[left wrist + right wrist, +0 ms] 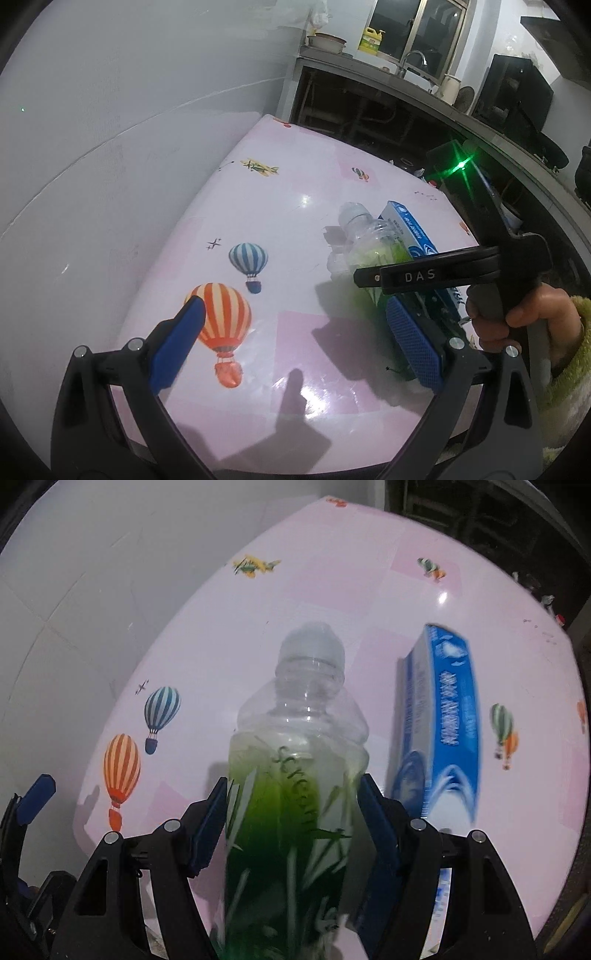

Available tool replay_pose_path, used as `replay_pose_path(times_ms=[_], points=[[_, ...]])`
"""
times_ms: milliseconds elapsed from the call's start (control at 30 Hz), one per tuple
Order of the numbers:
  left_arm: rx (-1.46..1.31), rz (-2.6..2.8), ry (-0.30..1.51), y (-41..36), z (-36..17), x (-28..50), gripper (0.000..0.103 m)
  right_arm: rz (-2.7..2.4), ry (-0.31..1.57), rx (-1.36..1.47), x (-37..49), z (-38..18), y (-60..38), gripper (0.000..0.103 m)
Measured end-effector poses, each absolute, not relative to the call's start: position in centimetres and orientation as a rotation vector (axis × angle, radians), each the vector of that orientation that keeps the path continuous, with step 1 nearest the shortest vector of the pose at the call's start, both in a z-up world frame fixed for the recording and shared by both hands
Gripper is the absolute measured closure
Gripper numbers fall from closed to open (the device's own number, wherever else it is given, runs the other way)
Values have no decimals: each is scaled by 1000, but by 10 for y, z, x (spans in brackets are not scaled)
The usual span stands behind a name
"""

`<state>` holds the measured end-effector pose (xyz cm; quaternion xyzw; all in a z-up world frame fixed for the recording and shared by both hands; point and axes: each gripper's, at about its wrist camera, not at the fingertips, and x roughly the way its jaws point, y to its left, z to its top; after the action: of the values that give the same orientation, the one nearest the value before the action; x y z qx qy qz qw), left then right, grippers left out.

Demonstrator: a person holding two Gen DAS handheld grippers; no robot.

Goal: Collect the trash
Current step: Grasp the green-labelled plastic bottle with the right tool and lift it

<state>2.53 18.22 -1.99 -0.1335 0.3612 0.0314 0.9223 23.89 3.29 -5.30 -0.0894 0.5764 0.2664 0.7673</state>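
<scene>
Leftmost, left gripper [291, 332] hangs wide open over the pink tablecloth [280, 206], empty. Right of it, right gripper [291, 823] straddles the lying clear bottle [295, 775]; pad contact unclear. Blue box [439, 720] lies just right of bottle.

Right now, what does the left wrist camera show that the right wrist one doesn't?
Only the left view: a hand gripping the right tongs' handle, the kitchen counter, and the open left tongs. Only the right view: the right tongs flanking the bottle. Both show the bottle, the blue box and the balloon-print table.
</scene>
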Motion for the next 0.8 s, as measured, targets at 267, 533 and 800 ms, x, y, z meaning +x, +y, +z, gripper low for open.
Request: replay_pose_path(times_ms=[267,533,800], points=[[-279,49,736,186,-16,28,9,690,1224,-10,221,-22,-11,42],[-239,-74,777,150,-13,73,9,501,1014,184,195,38,-147,42],[-167,-198,921,77,-35,155,9,269,1067,280,191,-9,-217,42]])
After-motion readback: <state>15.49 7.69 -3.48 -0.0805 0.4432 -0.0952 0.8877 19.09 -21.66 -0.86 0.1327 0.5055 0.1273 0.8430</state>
